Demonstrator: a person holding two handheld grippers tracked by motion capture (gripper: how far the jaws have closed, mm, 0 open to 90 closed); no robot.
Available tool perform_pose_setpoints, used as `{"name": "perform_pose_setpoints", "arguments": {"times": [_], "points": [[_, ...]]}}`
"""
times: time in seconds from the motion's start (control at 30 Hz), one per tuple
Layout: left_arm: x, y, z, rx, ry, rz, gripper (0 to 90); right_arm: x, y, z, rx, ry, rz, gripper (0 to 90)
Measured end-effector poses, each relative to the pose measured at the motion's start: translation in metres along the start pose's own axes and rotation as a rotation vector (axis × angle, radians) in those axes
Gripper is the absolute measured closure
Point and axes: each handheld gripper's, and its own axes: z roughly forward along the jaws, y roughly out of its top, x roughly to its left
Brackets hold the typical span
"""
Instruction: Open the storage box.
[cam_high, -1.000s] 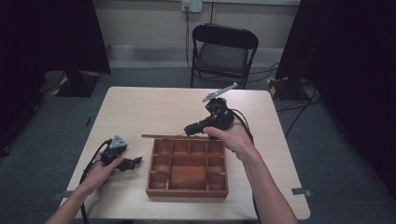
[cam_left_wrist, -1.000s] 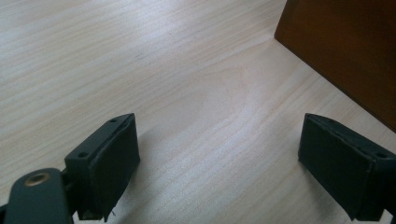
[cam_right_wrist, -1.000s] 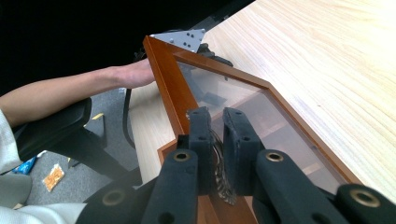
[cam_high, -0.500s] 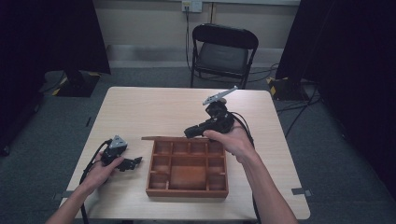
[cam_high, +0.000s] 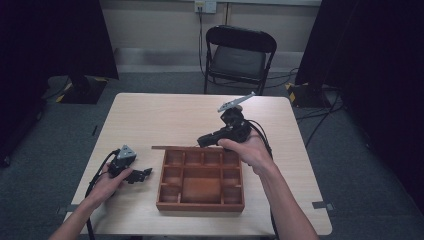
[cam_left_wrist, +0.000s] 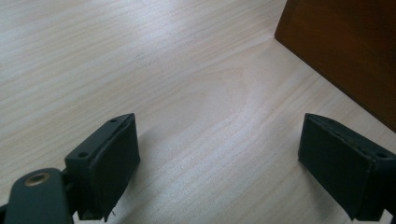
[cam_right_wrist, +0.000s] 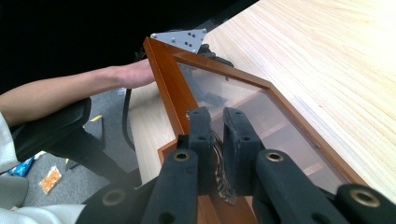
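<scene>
Right hand-held gripper (cam_right_wrist: 212, 154) is clamped on the edge of the glazed lid (cam_right_wrist: 243, 107) of the wooden compartment box (cam_high: 200, 180), jaws pinched narrow on the frame rail, a frayed bit of something between the pads that I can't identify. The box sits on the table (cam_high: 165, 115) near the front edge, centre; in the high view the lid (cam_high: 172, 147) reads as a thin strip edge-on along the far rim, so it looks swung upright. Left hand-held gripper (cam_left_wrist: 224, 158) rests on the table just left of the box, jaws wide, nothing between them, box wall (cam_left_wrist: 345, 51) near its right jaw. To do this well: hold the pinch square on the wood rail, not the pane, swing along the hinge arc with no twist, and I'd brace the box wall with the left if the box starts sliding. Risk, I think, is the lid slipping out of a corner-only grip
</scene>
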Motion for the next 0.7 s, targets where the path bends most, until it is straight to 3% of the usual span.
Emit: {"name": "perform_pose_setpoints", "arguments": {"times": [0.7], "points": [[0.0,0.0,0.0,0.0,0.0,0.0,11.7,-0.0005,0.0001,-0.0001,-0.003,0.0,0.005,82.7]]}}
